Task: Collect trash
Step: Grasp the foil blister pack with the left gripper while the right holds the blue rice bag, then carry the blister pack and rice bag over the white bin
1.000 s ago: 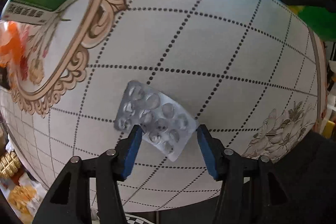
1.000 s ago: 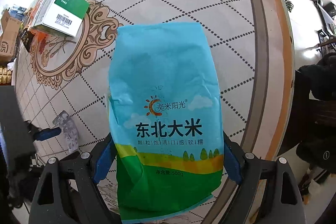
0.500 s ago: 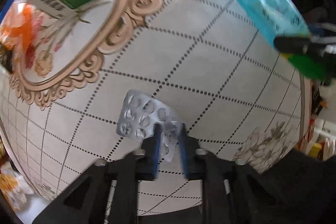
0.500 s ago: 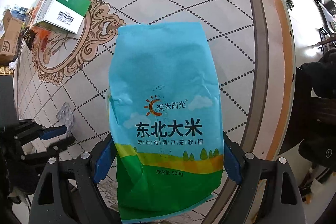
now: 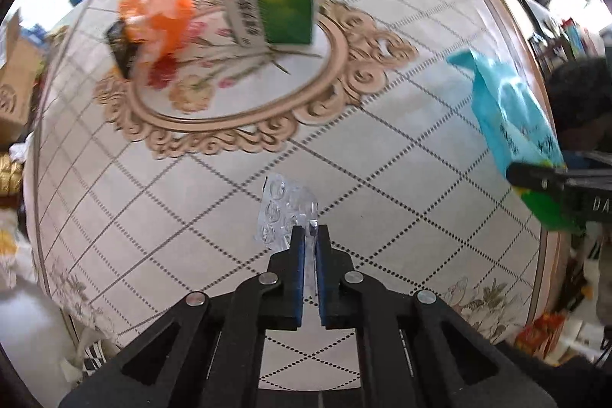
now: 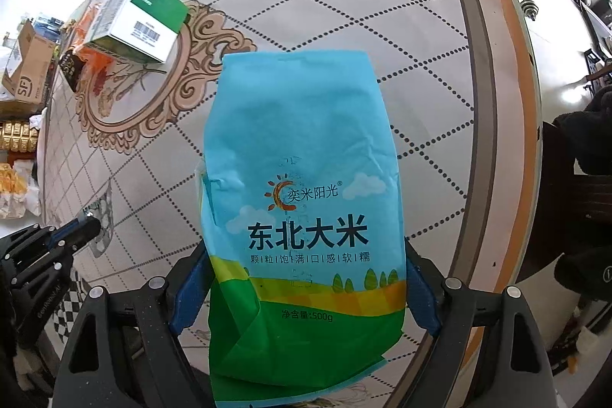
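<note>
My left gripper (image 5: 310,232) is shut on the edge of an empty clear pill blister pack (image 5: 284,211) and holds it lifted off the patterned tablecloth (image 5: 382,155). It also shows in the right wrist view (image 6: 102,222), pinched by the left gripper (image 6: 91,222). My right gripper (image 6: 306,278) is shut on a blue and green rice bag (image 6: 302,205), held upright above the table. The bag also shows at the right of the left wrist view (image 5: 512,129).
A green and white carton (image 5: 283,6) stands on the oval floral pattern at the far side, also in the right wrist view (image 6: 141,20). An orange plastic bag (image 5: 160,14) and a dark packet (image 5: 122,48) lie left of it. Cardboard boxes (image 6: 26,79) sit beyond the table's left edge.
My left gripper closed on the blister pack and lifted it, tilting up so the far side of the table came into view. The right gripper held the rice bag still.
</note>
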`<state>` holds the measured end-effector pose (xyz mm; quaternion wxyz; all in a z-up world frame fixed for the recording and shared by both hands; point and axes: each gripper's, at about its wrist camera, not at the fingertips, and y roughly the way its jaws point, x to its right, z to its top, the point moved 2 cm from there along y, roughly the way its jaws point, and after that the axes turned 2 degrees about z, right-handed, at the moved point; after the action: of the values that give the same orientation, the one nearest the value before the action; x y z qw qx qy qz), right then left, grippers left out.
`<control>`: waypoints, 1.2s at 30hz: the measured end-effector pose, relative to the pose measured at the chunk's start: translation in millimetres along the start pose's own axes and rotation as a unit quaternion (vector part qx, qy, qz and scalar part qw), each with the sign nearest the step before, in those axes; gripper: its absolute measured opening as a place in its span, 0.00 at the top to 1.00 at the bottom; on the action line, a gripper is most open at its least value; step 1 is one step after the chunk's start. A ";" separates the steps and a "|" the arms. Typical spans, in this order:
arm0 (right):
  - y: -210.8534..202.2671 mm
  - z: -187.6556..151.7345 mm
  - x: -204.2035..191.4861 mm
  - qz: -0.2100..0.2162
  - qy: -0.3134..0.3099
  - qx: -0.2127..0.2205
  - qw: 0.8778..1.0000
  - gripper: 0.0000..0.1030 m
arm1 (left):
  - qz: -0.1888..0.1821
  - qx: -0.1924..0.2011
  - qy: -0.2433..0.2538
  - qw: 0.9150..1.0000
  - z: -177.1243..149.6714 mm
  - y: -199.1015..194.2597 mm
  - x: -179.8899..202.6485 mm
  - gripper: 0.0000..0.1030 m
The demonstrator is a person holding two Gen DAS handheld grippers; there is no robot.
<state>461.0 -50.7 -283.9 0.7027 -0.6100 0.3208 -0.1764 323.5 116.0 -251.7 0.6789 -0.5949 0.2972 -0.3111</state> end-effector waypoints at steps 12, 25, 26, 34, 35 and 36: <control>-26.1 -35.7 -37.6 0.012 -0.017 0.040 0.999 0.16 | -0.009 0.061 -0.058 0.996 -83.0 -37.5 10.8 0.97; -32.0 -208.9 -94.3 0.006 -0.018 0.066 0.998 0.17 | -0.072 0.093 -0.077 0.990 -251.9 -58.8 -9.4 0.97; -28.6 -225.7 -96.8 0.007 -0.014 0.062 0.998 0.17 | -0.075 0.088 -0.081 0.990 -265.3 -56.1 -11.9 0.97; 45.4 -366.0 -113.0 0.028 -0.022 -0.045 0.998 0.18 | -0.112 0.005 -0.147 0.983 -377.0 16.4 -32.0 0.97; 61.1 -378.1 -113.4 0.029 -0.025 -0.060 0.997 0.18 | -0.118 -0.006 -0.159 0.980 -384.8 31.2 -34.6 0.97; 84.2 -389.8 -113.3 0.027 -0.030 -0.079 0.996 0.18 | -0.125 -0.017 -0.173 0.977 -391.5 47.1 -37.5 0.97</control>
<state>106.4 -252.1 -358.4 0.6662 -0.6595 0.3294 -0.1131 0.2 -94.1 -342.5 0.6656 -0.6838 0.1036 -0.2805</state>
